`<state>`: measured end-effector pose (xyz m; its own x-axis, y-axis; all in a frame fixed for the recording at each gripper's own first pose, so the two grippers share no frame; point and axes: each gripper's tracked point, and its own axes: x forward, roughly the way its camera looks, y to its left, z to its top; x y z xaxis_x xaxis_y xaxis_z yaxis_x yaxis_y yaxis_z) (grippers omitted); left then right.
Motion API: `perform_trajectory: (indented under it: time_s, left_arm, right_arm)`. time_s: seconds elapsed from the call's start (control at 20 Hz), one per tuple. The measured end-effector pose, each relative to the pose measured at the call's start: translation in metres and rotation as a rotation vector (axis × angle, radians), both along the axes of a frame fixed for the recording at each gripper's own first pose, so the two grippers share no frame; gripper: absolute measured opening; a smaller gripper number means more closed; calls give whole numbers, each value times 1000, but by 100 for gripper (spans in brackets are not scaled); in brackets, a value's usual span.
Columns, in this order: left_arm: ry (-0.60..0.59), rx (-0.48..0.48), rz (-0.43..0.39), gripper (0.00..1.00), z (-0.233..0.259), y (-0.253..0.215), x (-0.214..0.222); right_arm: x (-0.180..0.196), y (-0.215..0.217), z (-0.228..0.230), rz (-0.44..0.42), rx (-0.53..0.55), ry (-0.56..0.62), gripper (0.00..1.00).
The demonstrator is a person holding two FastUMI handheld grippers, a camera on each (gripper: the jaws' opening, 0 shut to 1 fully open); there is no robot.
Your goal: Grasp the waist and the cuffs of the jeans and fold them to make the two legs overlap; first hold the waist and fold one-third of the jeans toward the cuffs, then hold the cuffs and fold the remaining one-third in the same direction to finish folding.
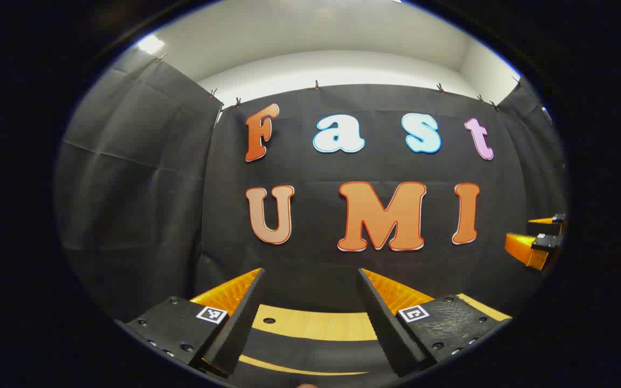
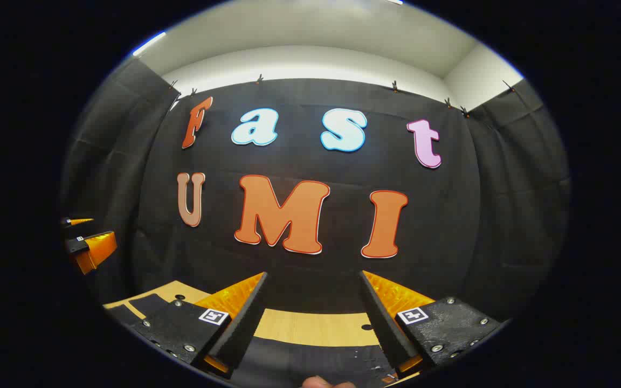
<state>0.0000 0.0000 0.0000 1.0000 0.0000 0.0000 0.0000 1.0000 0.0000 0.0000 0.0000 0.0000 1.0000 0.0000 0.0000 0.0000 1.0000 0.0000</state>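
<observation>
From where I stand, both grippers are held up and level, looking straight at the black cloth wall of the booth.

Starting at the left: the left gripper (image 1: 310, 302) has its fingers wide apart, and nothing is between them. Through the gap I see a strip of pale wooden worktop (image 1: 310, 326) and, just below it, a dark band that runs across. I cannot tell whether this dark band is the jeans or only a mat on the worktop. At the right edge of the left gripper view the other gripper appears, well apart and at about the same height.

Moving to the right: the right gripper (image 2: 313, 302) has its fingers spread open as well, and it holds nothing. The same pale worktop (image 2: 316, 327) is seen between them, with a dark surface nearer to the camera. In the right gripper view the left gripper sits at the far left edge, so the two are side by side and face the same way.

I cannot make out the jeans with any certainty. If they are on the worktop, I judge they lie below and in front of both pairs of fingers, under the line of sight. So their long axis, and which gripper is nearer to the waist or to the cuffs, cannot be told from here.

I judge that no fold is started yet. The coming move asks both grippers to tilt down toward the worktop and find the waist and the cuffs.
</observation>
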Motion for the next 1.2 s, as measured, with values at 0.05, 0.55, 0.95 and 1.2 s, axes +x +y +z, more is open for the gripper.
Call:
perform_trajectory:
  time_s: [0.05, 0.55, 0.95, 1.2]
  left_arm:
    - [-17, -14, -7, 100, 9, -1, 4]
    - [-26, -27, -7, 98, 0, -6, 9]
    - [-13, 26, -35, 96, -21, -15, 6]
    - [120, 61, 36, 96, -63, 17, 11]
  right_arm:
    - [1, -5, 1, -7, -1, -3, 100]
    - [2, -47, -20, -81, -41, 23, 98]
    - [2, -29, -49, -29, -16, 69, 98]
    - [7, -44, -91, -46, -49, 177, 98]
